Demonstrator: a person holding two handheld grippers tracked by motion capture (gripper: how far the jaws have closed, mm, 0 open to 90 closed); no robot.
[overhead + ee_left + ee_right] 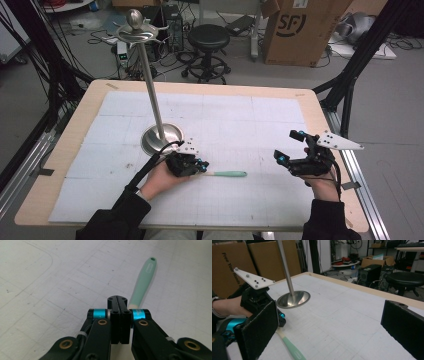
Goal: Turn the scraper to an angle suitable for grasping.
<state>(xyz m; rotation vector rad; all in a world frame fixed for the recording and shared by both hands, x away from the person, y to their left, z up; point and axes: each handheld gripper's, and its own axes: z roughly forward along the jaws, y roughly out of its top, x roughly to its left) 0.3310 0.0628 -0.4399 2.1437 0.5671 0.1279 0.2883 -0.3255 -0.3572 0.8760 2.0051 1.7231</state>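
A slim tool with a mint-green handle (pixel 231 174) lies flat on the white mat (pixel 240 120), pointing right from my left gripper (pixel 202 166). In the left gripper view the jaws (pixel 120 300) are pressed together, and I see nothing between them. The green handle (pixel 143 281) runs away from just behind the right jaw, and its near end is hidden. My right gripper (pixel 291 146) hovers to the right with its jaws wide apart and nothing in them. From the right gripper view (pixel 332 330) the handle (pixel 292 350) lies low on the left, beside the left gripper (pixel 280 317).
A tall metal stand with a round base (pixel 161 136) and a knobbed top (pixel 135 20) rises just behind my left hand; its base (pixel 293 299) is also seen from the right gripper. A stool (pixel 208 37) and a cardboard box (pixel 300 30) are beyond the table.
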